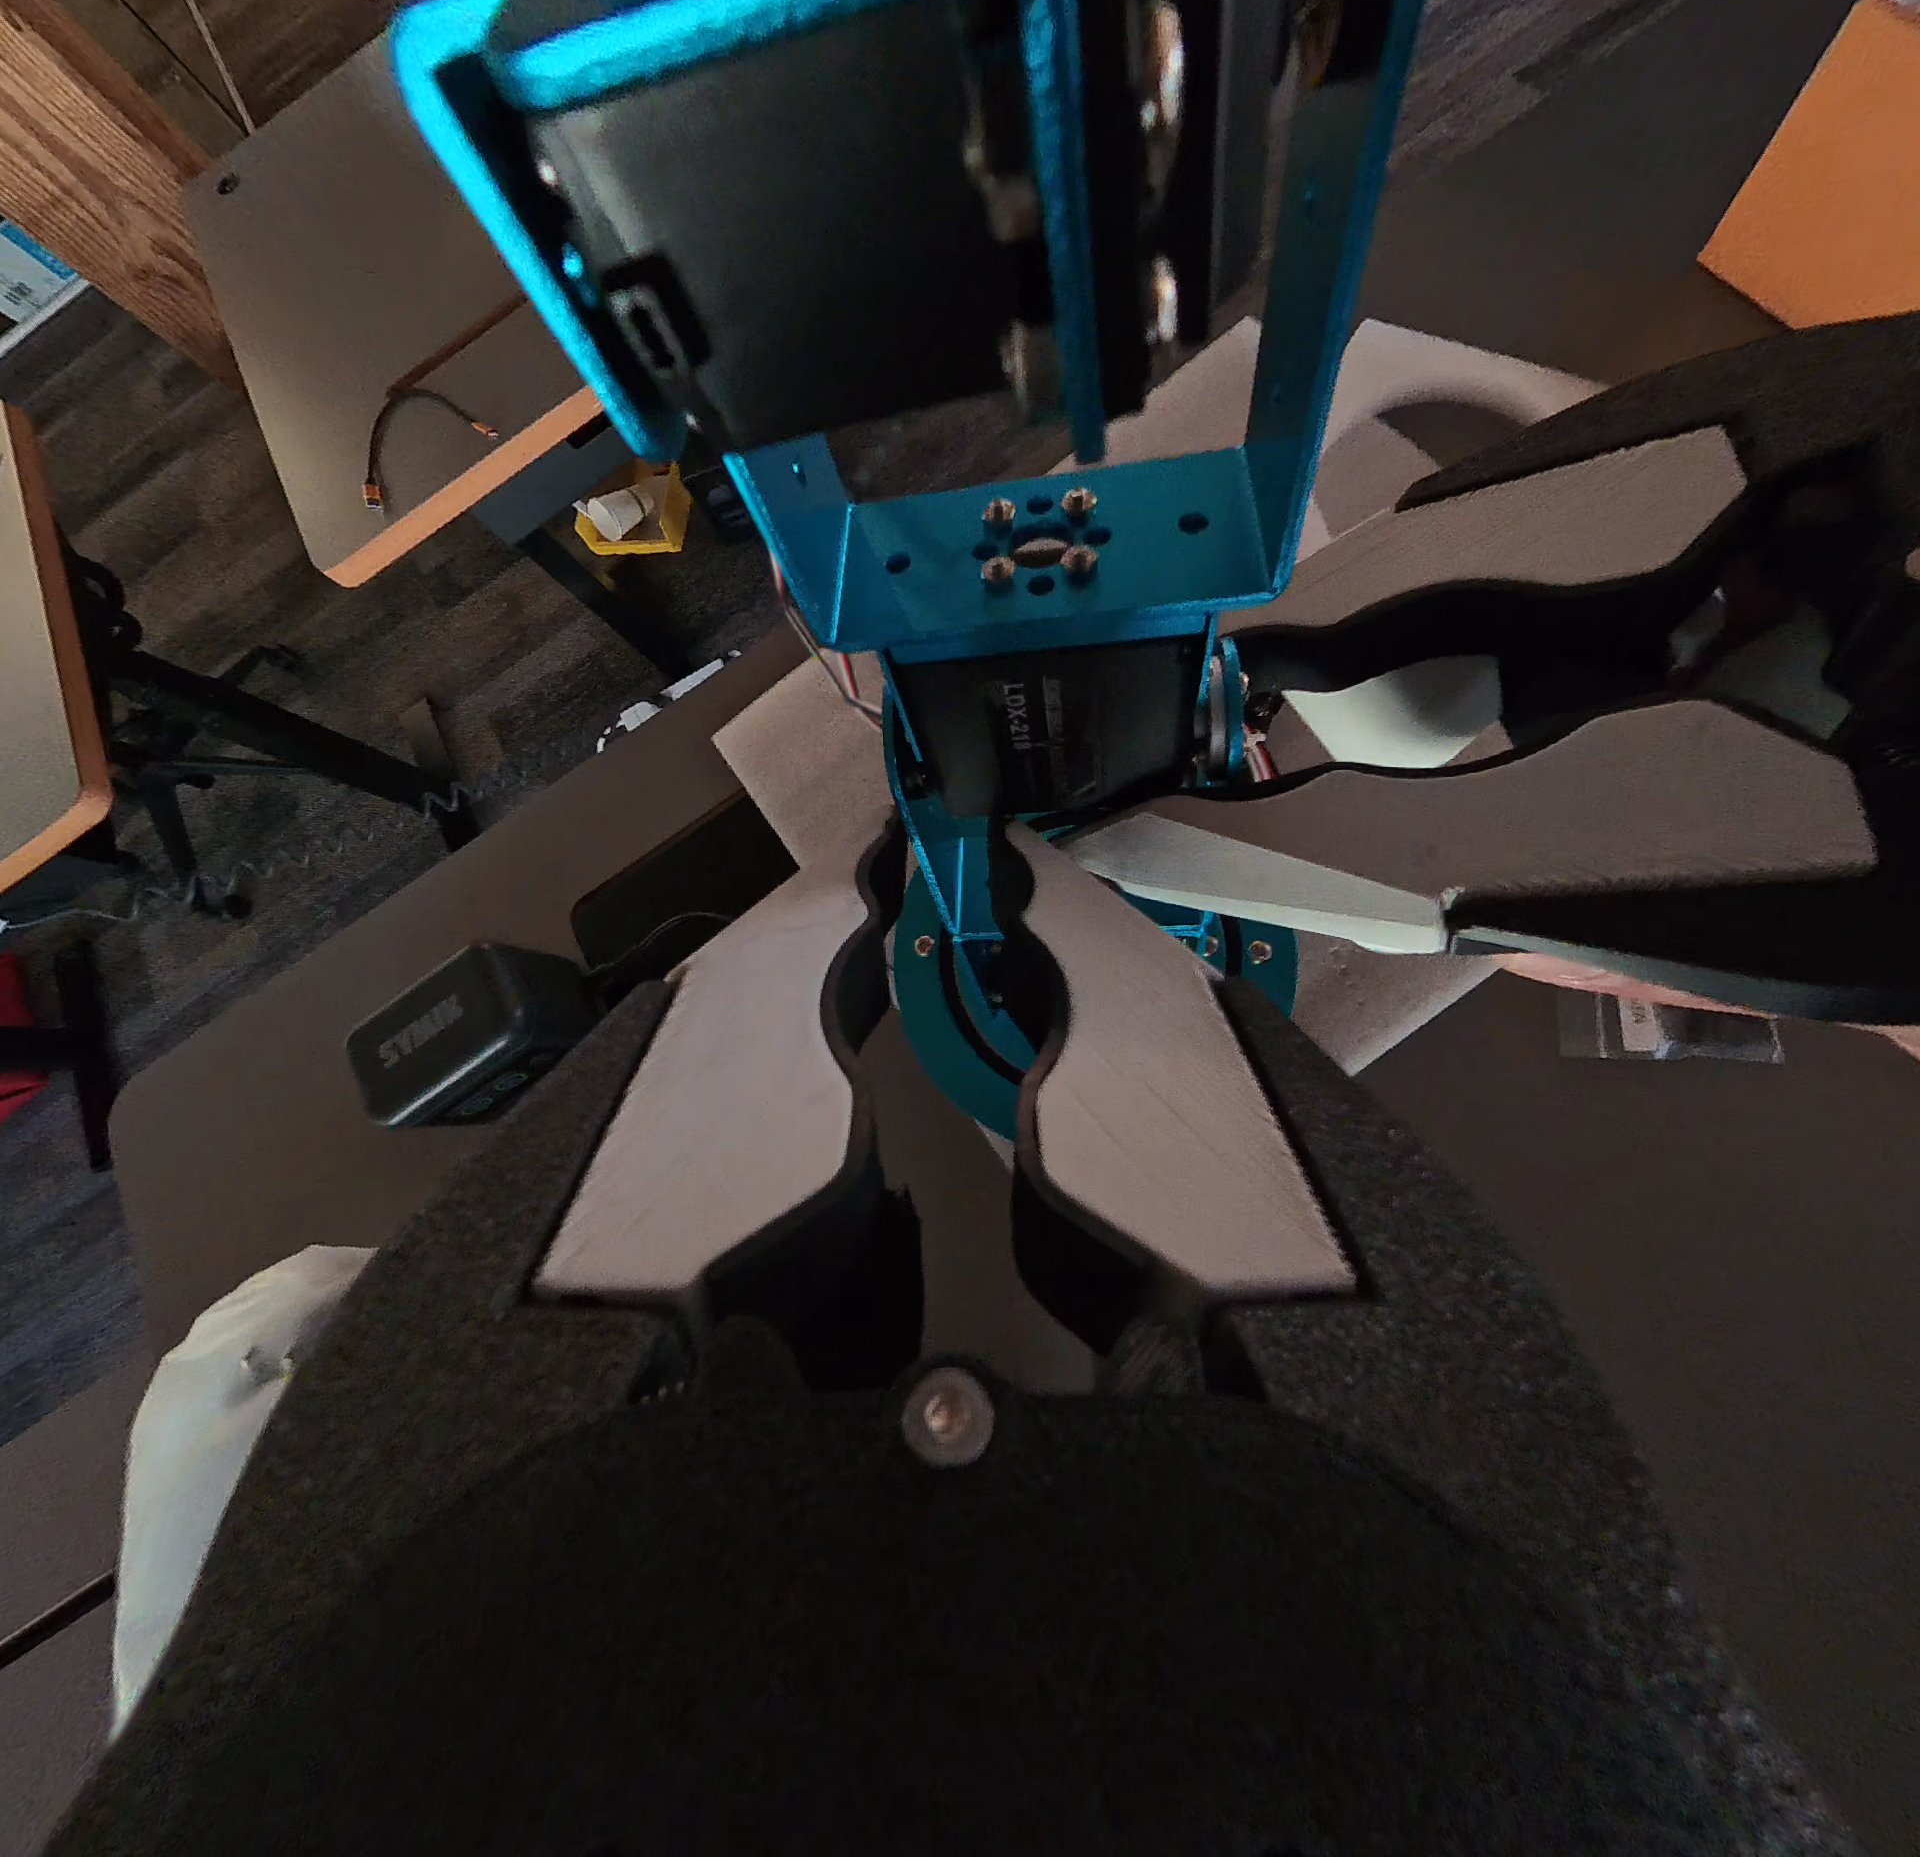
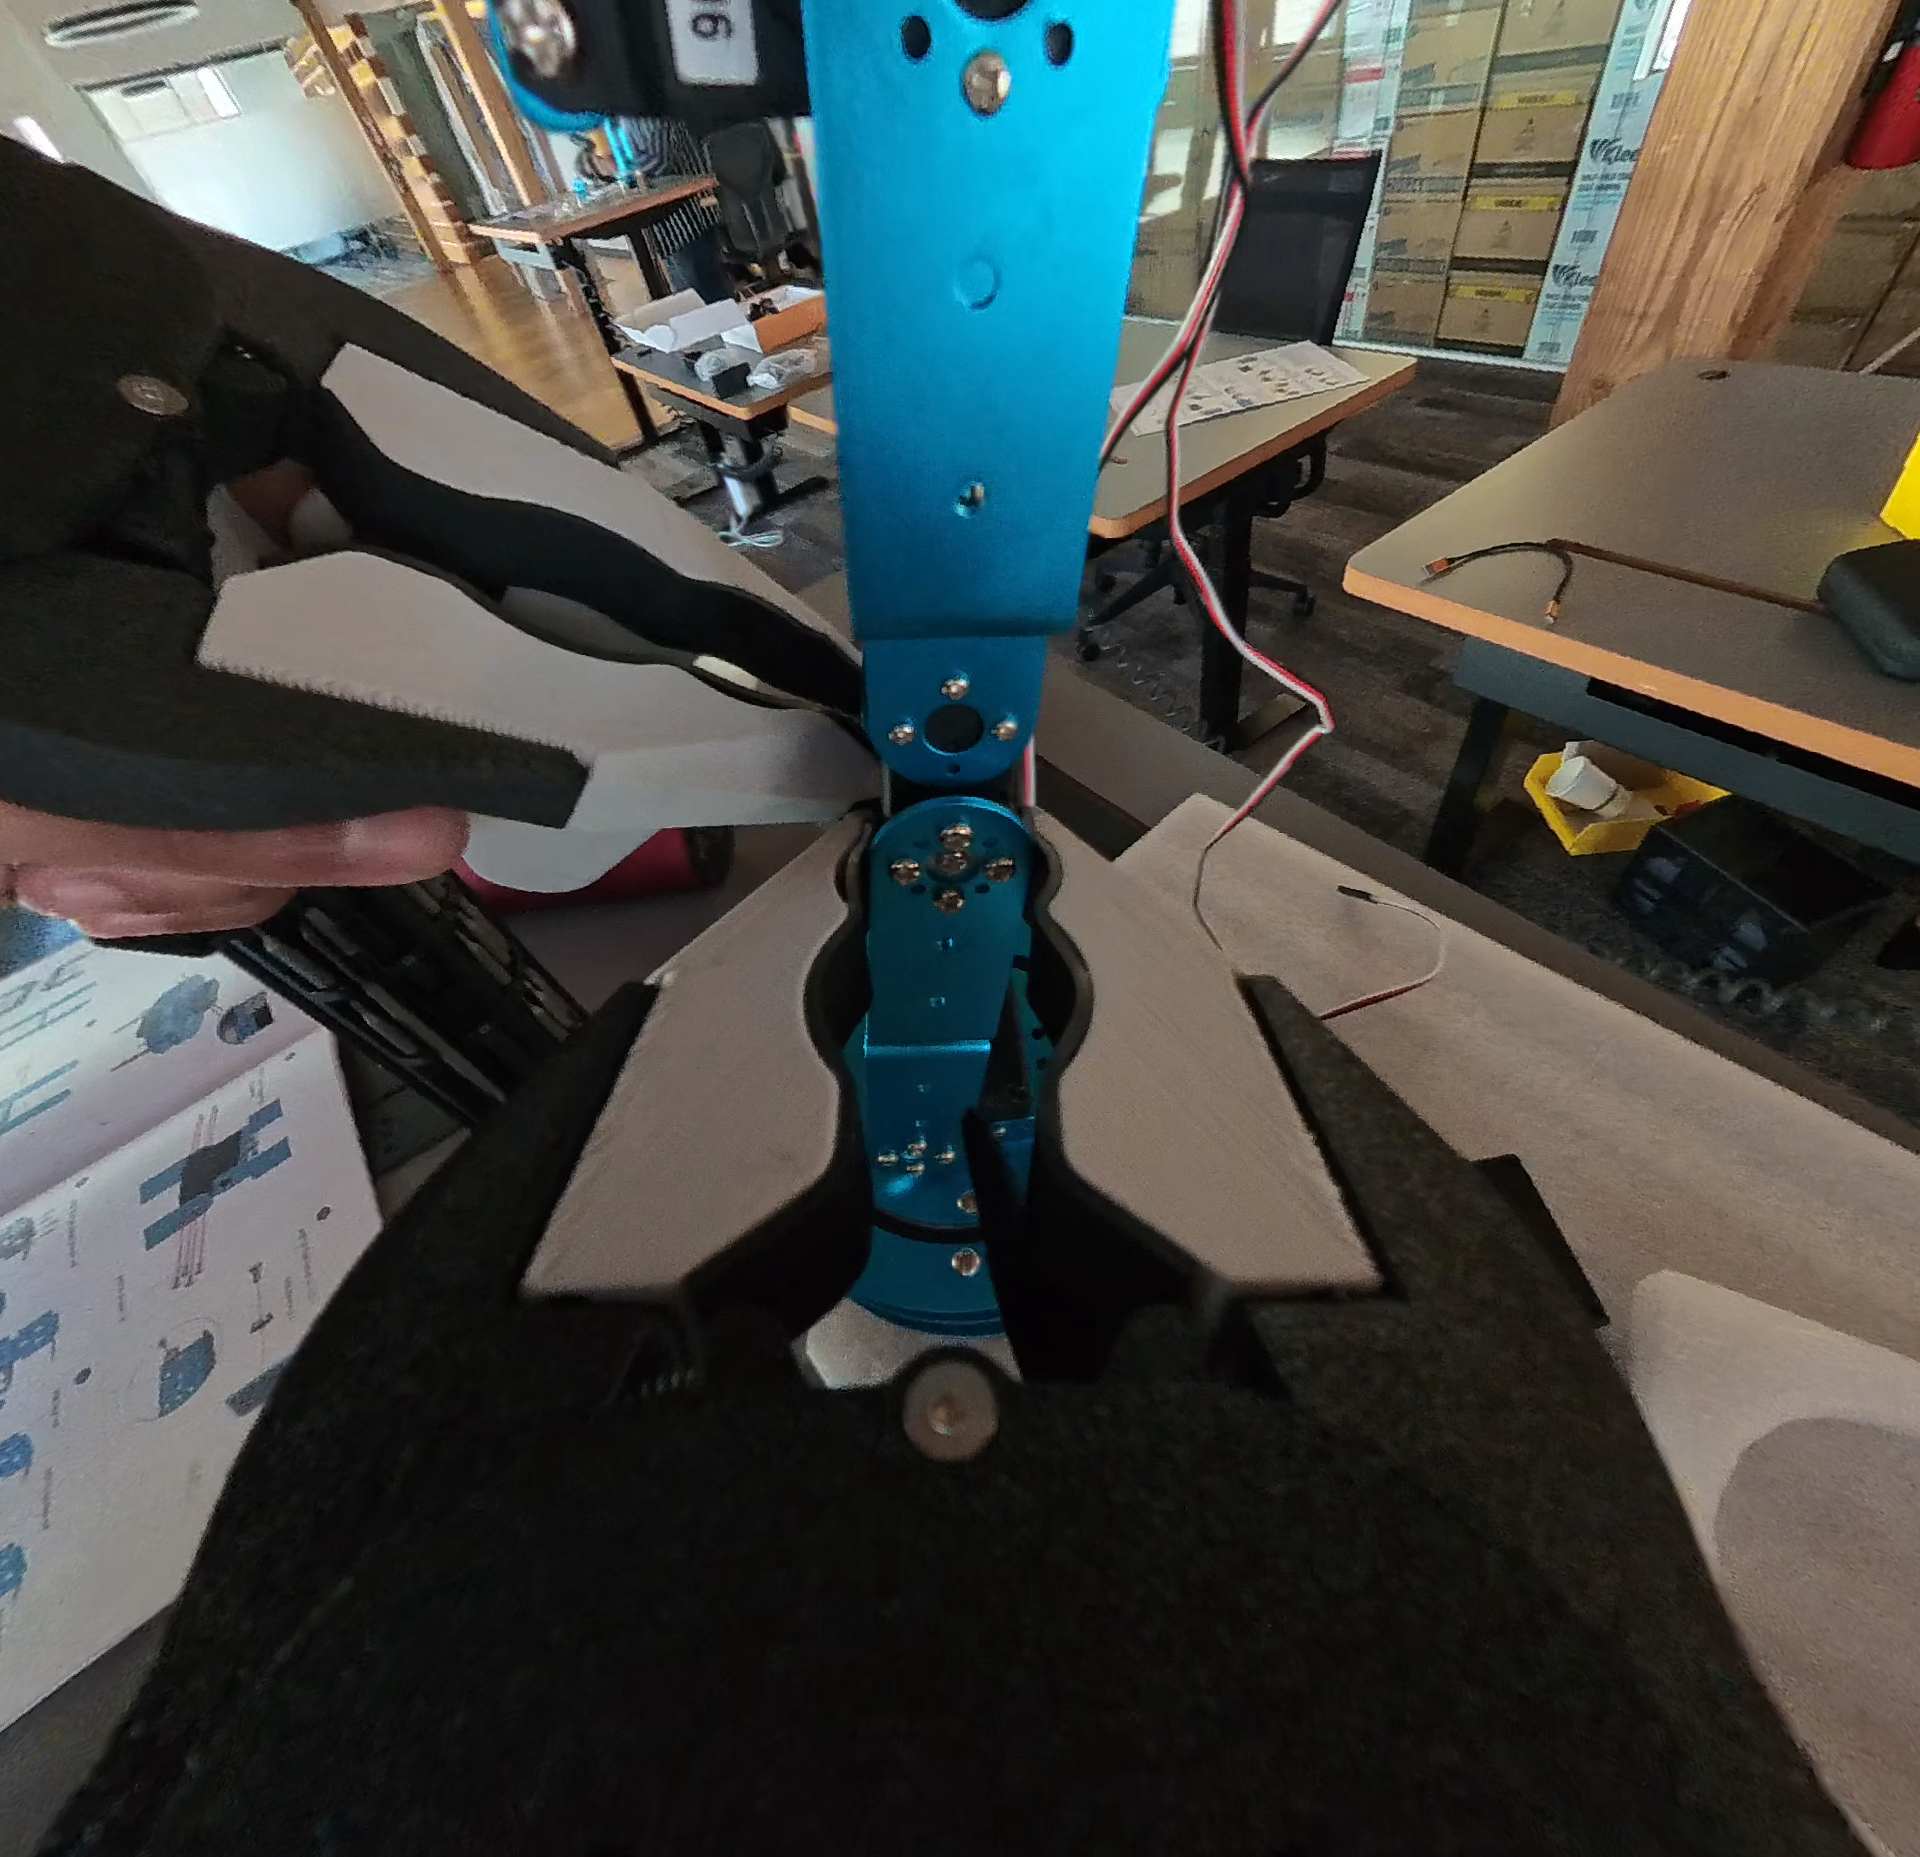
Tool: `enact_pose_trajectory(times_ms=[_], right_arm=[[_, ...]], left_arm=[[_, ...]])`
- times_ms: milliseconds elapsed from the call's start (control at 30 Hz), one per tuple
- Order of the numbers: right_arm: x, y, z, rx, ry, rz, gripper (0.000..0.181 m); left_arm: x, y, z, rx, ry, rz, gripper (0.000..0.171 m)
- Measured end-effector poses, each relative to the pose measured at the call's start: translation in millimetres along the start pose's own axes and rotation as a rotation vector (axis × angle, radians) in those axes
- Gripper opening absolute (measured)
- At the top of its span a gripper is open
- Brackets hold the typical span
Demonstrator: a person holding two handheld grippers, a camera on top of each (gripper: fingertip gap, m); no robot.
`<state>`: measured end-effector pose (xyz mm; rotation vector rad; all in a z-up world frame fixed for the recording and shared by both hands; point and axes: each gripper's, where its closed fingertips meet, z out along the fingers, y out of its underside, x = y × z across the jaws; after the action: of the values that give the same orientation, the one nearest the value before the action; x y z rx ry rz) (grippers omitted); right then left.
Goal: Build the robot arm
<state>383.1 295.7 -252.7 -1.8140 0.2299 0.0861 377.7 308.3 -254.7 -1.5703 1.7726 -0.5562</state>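
L fingers [image 1: 951,851] clamp blue anodized metal arm [image 1: 1049,560] low | R fingers [image 2: 951,851] clamp its bracket

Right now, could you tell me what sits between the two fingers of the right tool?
The lower joint of the blue metal arm stands between the right tool's fingers, which close around it; the right wrist view shows this.

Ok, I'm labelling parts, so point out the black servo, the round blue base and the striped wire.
black servo [image 1: 1023,732], left wrist view, on its labelled side face.
round blue base [image 1: 940,1028], left wrist view, on its disc rim.
striped wire [image 2: 1179,477], right wrist view, mid-length where it hangs.
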Motion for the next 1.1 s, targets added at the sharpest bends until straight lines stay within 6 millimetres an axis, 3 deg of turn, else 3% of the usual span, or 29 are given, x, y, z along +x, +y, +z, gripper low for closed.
enact_pose_trajectory(times_ms=[33,67,233,400,500,767,1100], right_arm=[[0,0,0,-0.001,-0.011,0.01,0.023],[-1,-1,-1,-0.002,-0.02,0.017,0.023],[-8,-13,-10,0.023,-0.05,0.055,0.022],[-29,-38,-32,0.038,-0.077,0.035,0.022],[-51,-42,-50,0.025,-0.073,-0.009,0.022],[-112,-9,-67,-0.033,-0.111,-0.039,0.021],[-153,26,-74,-0.055,-0.13,-0.048,0.022]], left_arm=[[0,0,0,-0.007,-0.005,0.017,0.014],[-4,0,0,-0.013,-0.029,0.041,0.003],[-1,-5,-12,0.007,-0.02,0.043,0.003],[7,-18,-45,0.06,-0.029,0.044,0.004],[18,-18,-71,0.119,0.009,0.01,0.003],[39,31,-115,0.114,-0.028,-0.004,0.003],[55,80,-133,0.088,-0.039,-0.049,0.003]])
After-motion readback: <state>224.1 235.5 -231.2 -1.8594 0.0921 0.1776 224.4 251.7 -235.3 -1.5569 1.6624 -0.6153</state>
